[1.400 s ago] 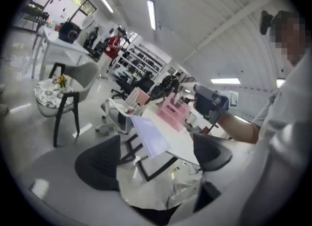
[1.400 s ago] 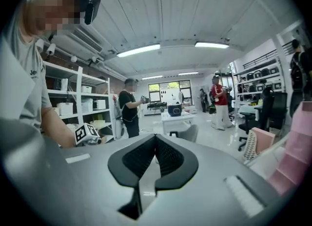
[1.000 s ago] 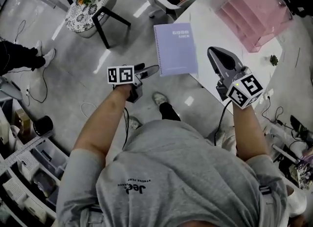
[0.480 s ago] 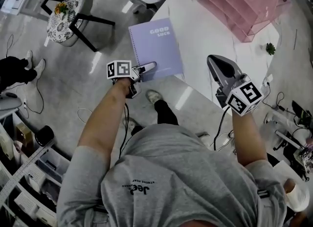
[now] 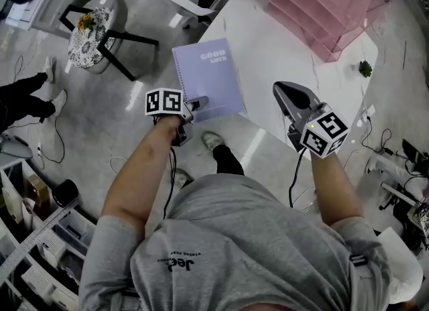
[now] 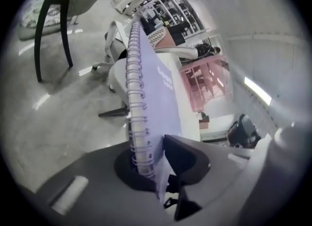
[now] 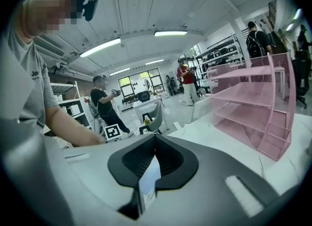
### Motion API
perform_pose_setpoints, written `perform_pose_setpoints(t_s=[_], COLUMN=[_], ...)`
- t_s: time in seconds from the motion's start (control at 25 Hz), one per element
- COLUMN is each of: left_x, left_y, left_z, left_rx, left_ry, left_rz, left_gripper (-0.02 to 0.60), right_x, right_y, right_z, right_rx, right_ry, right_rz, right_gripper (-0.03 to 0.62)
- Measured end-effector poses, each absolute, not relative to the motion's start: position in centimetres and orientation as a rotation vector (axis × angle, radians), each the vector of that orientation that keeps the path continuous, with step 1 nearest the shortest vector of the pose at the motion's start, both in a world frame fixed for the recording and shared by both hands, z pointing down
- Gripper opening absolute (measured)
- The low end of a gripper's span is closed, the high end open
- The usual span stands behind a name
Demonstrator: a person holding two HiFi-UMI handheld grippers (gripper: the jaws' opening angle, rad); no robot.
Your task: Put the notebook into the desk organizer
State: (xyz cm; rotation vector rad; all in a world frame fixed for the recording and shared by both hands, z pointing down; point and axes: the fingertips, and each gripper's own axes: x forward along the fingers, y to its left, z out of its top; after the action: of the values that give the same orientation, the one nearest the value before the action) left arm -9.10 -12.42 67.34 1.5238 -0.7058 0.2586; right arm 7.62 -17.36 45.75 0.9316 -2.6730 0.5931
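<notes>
Wide open a second ago, the left gripper (image 5: 196, 104) is now closing its jaws on the notebook (image 5: 209, 75), its spiral corner between them; the right gripper (image 5: 283, 94) stays shut, empty.

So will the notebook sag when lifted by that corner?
Probably little: the notebook looks flat and straight-edged, and its wire spine likely stiffens it. It seems thin, so likely light. The left tool is closing its jaws on the spiral corner, so it may pivot.
</notes>
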Motion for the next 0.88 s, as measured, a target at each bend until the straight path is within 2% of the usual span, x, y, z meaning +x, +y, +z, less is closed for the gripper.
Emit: perform_pose_setpoints(t_s=[0.32,0.52,0.68,0.88], left_x=[-12.5,-10.3,-6.0,0.1], left_y=[-12.3,-14.6,-15.9,-16.9], left_z=[64.1,61.5,58.7,54.6], left_rx=[1.818,2.043,2.224,2.314], left_ry=[-0.854,-0.822,-0.657,-0.402], left_rz=[0.911,1.166,1.152,0.940], left_gripper=[0.091,0.091,0.091,0.091], right_x=[7.3,10.0,12.2,15.0], right_y=[-17.8,-18.3,-18.3,-18.2], right_z=[44.1,43.6,43.6,43.3], right_rx=[0.922,0.988,1.046,1.120], right_ry=[-2.698,-2.683,-2.672,-2.667], right_rz=[0.546,0.510,0.508,0.512], right_gripper=[0.003,0.003,0.003,0.003])
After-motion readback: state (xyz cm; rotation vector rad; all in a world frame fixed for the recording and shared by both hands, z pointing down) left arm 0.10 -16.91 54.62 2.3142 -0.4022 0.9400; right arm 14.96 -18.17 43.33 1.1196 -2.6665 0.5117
